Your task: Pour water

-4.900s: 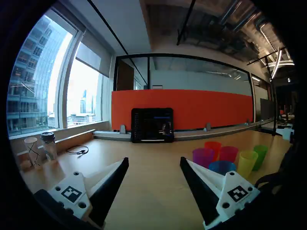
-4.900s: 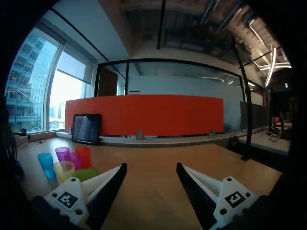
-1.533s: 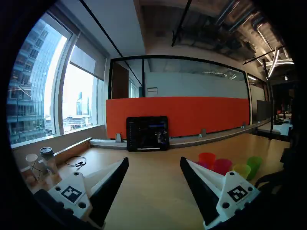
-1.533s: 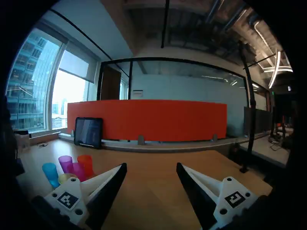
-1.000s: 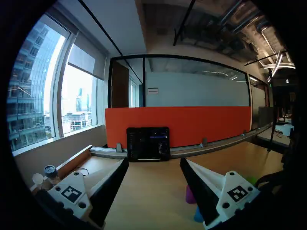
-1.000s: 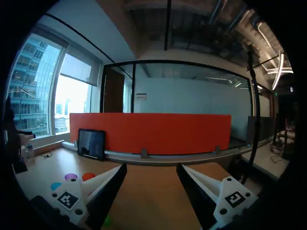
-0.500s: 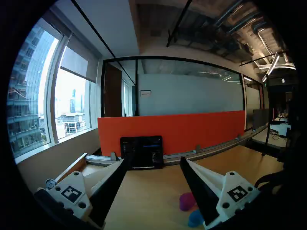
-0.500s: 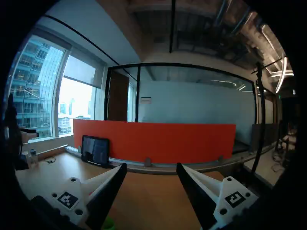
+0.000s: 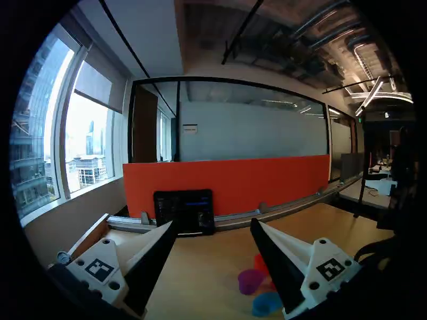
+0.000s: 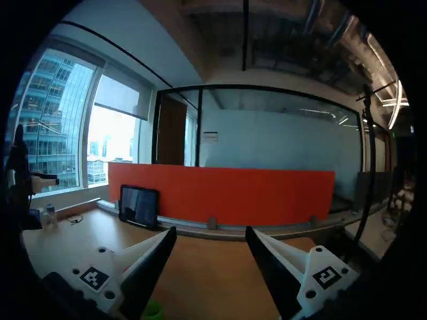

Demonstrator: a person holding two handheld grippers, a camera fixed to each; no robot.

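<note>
In the left gripper view my left gripper (image 9: 213, 226) is open and empty, raised above the wooden desk (image 9: 213, 272). Beside its right finger stand a purple cup (image 9: 250, 281), a blue cup (image 9: 265, 304) and a red cup (image 9: 261, 263), partly hidden. In the right gripper view my right gripper (image 10: 211, 232) is open and empty above the desk (image 10: 208, 280). The rim of a green cup (image 10: 153, 309) peeks out by its left finger. A small bottle (image 10: 49, 215) stands far left on the desk.
A black tablet (image 9: 184, 211) leans against the orange divider (image 9: 229, 184) at the back of the desk, also seen as the tablet (image 10: 139, 206) in the right gripper view. Windows (image 9: 80, 160) run along the left. A black cable (image 10: 73, 218) lies near the bottle.
Both grippers have risen and tilted up since the earliest frames. The cluster of coloured cups has slid down to the bottom edge of both views, with fewer cups visible.
</note>
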